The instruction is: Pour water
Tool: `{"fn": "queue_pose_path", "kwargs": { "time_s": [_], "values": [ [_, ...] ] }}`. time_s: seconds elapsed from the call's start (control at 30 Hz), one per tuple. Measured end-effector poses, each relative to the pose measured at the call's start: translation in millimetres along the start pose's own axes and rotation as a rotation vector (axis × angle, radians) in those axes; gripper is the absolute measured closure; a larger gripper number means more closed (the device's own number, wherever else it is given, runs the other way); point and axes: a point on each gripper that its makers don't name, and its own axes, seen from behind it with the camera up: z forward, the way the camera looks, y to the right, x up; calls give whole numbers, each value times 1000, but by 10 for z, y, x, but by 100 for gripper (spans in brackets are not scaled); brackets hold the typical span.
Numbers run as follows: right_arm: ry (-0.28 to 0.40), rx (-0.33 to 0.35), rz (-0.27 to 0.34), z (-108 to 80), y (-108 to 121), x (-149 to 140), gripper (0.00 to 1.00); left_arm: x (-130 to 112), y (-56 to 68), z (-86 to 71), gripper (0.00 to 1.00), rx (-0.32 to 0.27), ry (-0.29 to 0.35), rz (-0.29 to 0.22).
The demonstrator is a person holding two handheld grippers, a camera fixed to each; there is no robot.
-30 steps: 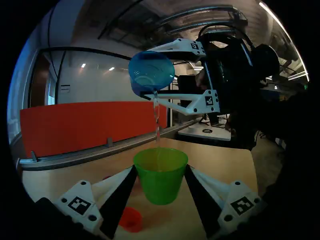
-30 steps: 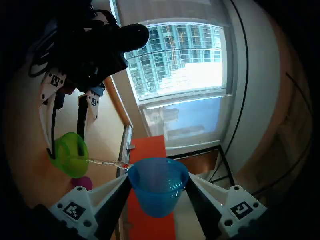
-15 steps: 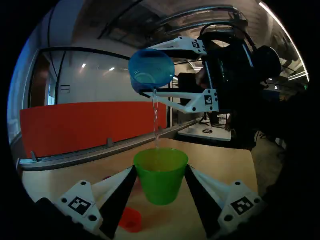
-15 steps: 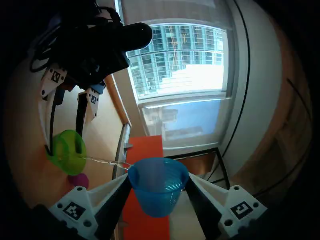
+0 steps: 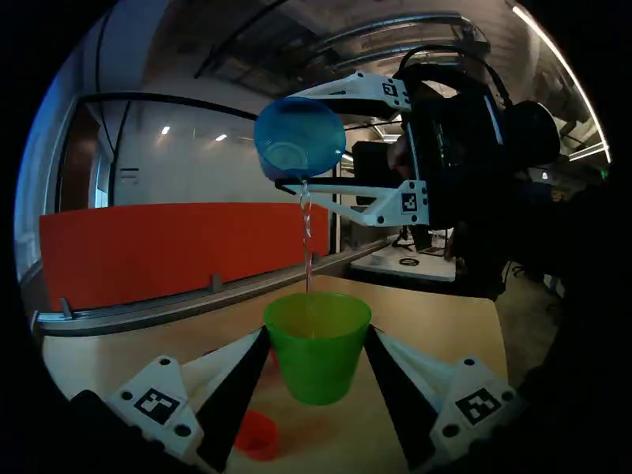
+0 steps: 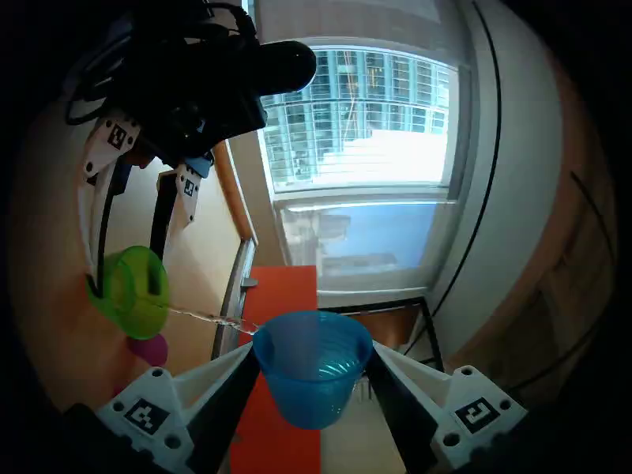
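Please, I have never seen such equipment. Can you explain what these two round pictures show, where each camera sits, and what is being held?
No robot: a person holds a two-finger claw in each hand, each carrying a camera. The left gripper view looks along the left claw, shut on a green cup over a wooden table. The right gripper view looks along the right claw, shut on a tilted blue cup. A thin water stream falls from it into the green cup. A small red object lies on the table.
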Motion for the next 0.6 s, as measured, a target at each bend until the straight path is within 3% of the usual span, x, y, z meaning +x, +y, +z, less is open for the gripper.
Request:
{"fn": "queue_pose_path", "kwargs": {
  "time_s": [0.6],
  "values": [
    [-7, -15, -64, 20, 36, 31, 10, -5, 4, 8, 15, 0, 5, -5]
  ]
}}
